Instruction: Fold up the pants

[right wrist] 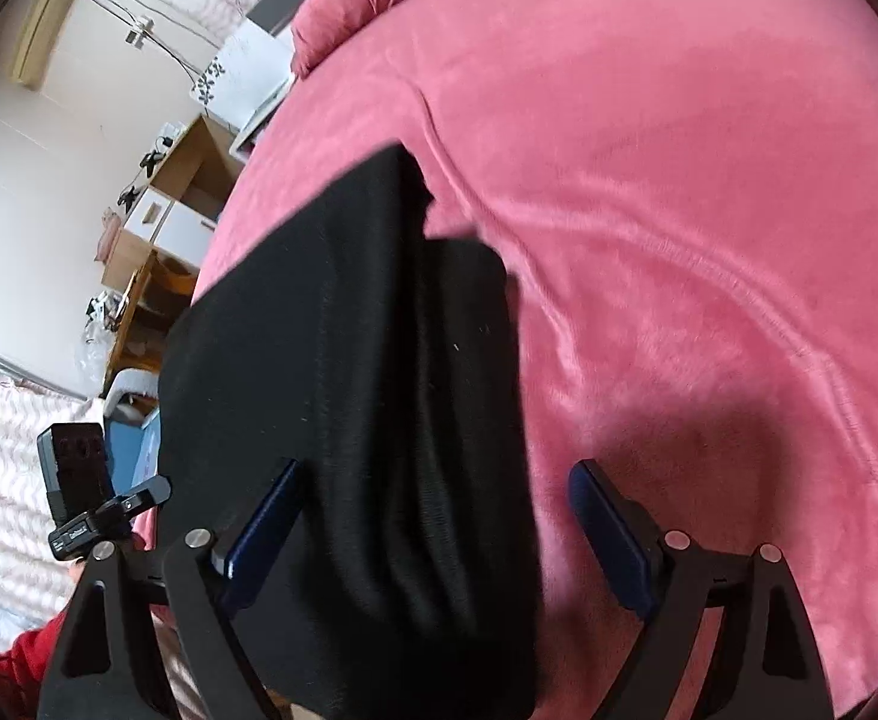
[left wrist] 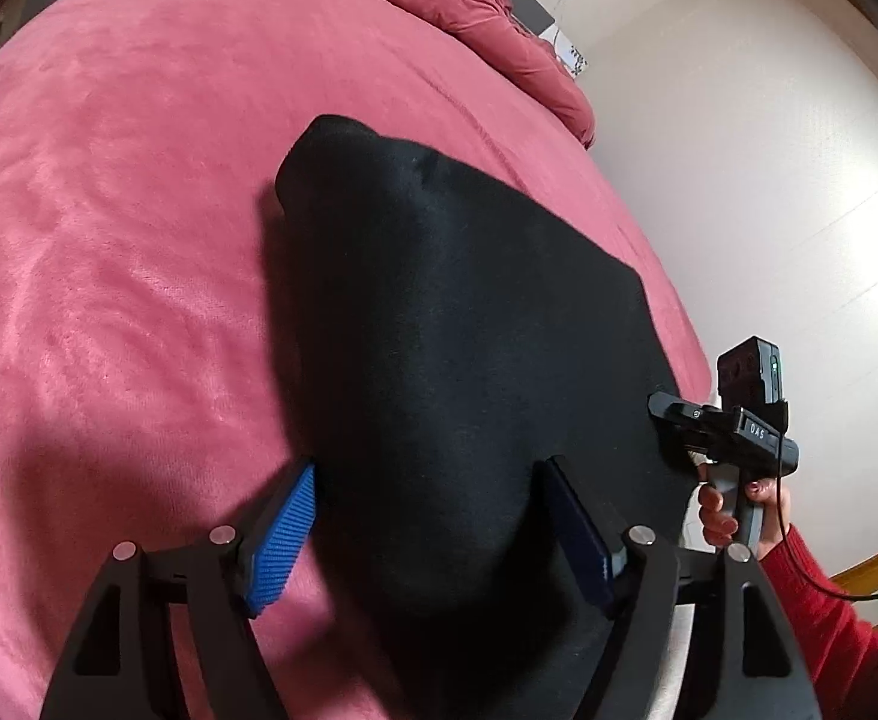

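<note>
Left claw (left wrist: 429,531) angled down, spread wide over black pants (left wrist: 451,324), right claw (right wrist: 435,531) likewise apart

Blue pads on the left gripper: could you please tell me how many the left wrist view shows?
2. One bright blue pad lies left of the black pants, over the pink blanket; one darker pad lies over the pants' right part.

Both cameras sit on the hand-held grippers and look forward and steeply down along the fingers, very near the folded black pants (left wrist: 439,330) on the pink bed cover (left wrist: 108,240). The left wrist view faces across the bed with the white wall at its right; the right wrist view has the room's wooden shelves (right wrist: 168,192) at its left. Both share the pants and the cover, and each sees the other gripper at its edge.
</note>
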Available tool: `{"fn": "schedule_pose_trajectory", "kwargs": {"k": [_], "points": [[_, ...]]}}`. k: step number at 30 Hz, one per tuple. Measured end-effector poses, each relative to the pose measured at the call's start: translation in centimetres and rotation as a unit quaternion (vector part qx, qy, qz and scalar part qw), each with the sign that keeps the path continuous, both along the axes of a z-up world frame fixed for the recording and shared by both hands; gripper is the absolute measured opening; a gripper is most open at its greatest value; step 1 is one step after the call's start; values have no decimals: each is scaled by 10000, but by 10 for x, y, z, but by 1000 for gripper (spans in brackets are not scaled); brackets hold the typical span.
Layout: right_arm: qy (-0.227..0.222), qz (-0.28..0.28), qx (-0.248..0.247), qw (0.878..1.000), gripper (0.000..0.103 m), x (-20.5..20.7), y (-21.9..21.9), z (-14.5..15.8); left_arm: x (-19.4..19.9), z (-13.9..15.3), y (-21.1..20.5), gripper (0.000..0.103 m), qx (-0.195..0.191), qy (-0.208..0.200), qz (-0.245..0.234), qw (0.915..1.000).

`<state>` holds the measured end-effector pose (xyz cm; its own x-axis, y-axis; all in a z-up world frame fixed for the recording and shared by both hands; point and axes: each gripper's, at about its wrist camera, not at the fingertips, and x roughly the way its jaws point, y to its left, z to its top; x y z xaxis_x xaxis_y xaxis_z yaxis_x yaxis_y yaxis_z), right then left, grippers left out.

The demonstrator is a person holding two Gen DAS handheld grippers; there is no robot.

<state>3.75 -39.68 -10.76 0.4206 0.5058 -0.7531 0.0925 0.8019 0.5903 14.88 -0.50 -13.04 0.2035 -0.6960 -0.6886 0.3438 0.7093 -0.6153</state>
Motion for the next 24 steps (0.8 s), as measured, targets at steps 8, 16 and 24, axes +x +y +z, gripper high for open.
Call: {"fn": "schedule_pose_trajectory", "kwargs": {"k": [8, 16, 24], "points": [[49, 56, 309, 9995, 91, 9, 0, -15, -2, 1, -26, 83, 259, -199, -254, 9991], [95, 256, 470, 9985, 92, 16, -15, -26, -5, -2, -46, 84, 522, -348, -386, 9973], [-50, 548, 422, 9976, 92, 27, -12, -28, -12, -8, -62, 88, 653, -458, -473, 9957]]}}
